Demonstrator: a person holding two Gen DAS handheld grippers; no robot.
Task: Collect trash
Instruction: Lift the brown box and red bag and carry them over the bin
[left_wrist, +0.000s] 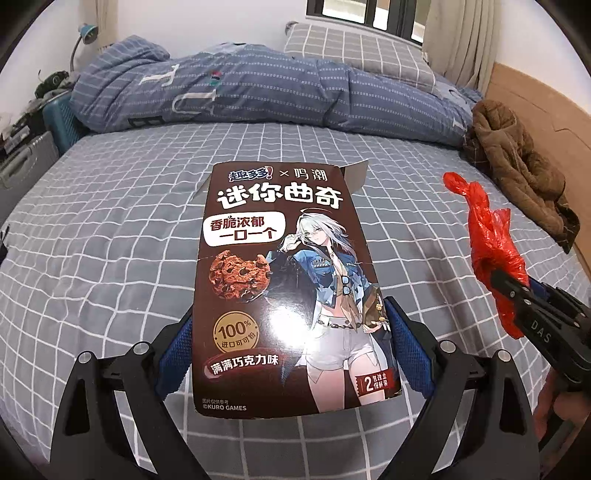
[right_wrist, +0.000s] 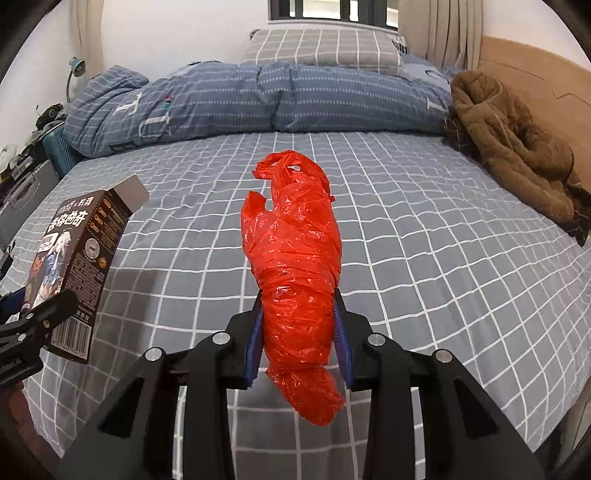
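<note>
Red bag (right_wrist: 295, 280) lengthwise in right tongs (right_wrist: 298, 332) | left tongs (left_wrist: 291, 350) pinch cookie box (left_wrist: 288, 280) pointing away

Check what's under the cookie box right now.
Only checked bedsheet shows below the cookie box, held up by the left gripper. The patch straight beneath is hidden.

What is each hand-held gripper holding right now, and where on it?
Left hand-held gripper: cookie box, clamped across its lower side edges. Right hand-held gripper: crumpled red plastic bag, pinched near its lower end.
</note>
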